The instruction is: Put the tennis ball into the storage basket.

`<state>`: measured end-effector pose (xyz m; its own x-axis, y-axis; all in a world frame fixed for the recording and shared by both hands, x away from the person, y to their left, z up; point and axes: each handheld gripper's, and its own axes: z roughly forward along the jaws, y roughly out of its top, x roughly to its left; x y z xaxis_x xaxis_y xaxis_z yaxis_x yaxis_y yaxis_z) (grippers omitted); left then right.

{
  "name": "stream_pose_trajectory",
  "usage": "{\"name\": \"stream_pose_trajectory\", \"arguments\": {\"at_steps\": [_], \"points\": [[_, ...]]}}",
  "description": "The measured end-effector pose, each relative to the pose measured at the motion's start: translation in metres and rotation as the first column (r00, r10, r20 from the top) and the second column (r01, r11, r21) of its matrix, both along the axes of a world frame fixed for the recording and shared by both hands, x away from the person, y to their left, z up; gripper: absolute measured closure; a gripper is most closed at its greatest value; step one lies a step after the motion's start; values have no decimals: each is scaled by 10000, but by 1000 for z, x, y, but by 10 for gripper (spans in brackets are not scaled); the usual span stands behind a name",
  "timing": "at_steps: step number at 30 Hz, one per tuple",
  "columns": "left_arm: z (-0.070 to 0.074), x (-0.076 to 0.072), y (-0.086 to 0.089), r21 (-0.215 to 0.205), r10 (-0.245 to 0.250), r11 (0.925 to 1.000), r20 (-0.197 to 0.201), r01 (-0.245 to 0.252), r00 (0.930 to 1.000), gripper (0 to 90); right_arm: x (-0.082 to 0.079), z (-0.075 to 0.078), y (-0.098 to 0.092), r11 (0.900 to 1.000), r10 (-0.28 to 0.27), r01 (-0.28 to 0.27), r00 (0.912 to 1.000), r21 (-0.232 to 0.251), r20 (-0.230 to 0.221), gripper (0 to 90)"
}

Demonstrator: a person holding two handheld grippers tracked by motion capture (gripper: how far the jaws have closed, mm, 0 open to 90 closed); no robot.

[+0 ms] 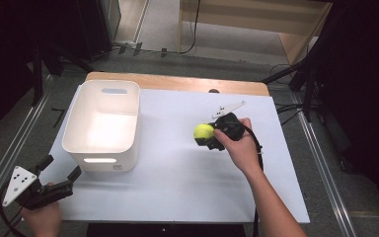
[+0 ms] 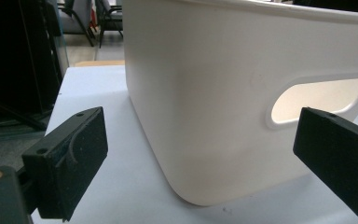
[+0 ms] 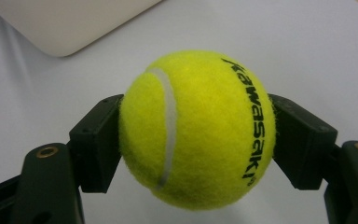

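Nearest the person, the left claw (image 1: 61,175) sits at the front left corner of the worktop (image 1: 177,187), jaws spread wide with nothing between them, pointed at the near wall of the white bin (image 1: 74,140); the left gripper view looks straight at that wall and its oval handle slot, claw and bin apart. Farther in, toward the middle right of the worktop, the right claw (image 1: 208,139) is clamped on the yellow tennis ball (image 1: 203,131), one pad on each side of it, as the right gripper view shows with the ball (image 3: 198,130) seated squarely between the black jaws. Whether the ball rests on the sheet or is just lifted off it cannot be told. Judgement on progress: pickup looks secured; the carry across to the bin and the release into it remain, since the bin interior appears empty and ball and bin are well apart. Writing: black lettering "Kawasaki" runs along the ball; a smaller mark below it is too small to read. No label legible on the bin.
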<state>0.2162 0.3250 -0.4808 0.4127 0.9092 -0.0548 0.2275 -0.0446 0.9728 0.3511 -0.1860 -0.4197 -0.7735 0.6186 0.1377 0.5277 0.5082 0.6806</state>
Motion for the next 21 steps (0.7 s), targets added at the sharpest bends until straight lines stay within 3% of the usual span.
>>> {"name": "stream_pose_trajectory", "arguments": {"at_steps": [21], "points": [[0,0,0,-20,-66,10000,21,66,10000,28,7,10,34,9986,534,-535,9984,39,162,241]]}}
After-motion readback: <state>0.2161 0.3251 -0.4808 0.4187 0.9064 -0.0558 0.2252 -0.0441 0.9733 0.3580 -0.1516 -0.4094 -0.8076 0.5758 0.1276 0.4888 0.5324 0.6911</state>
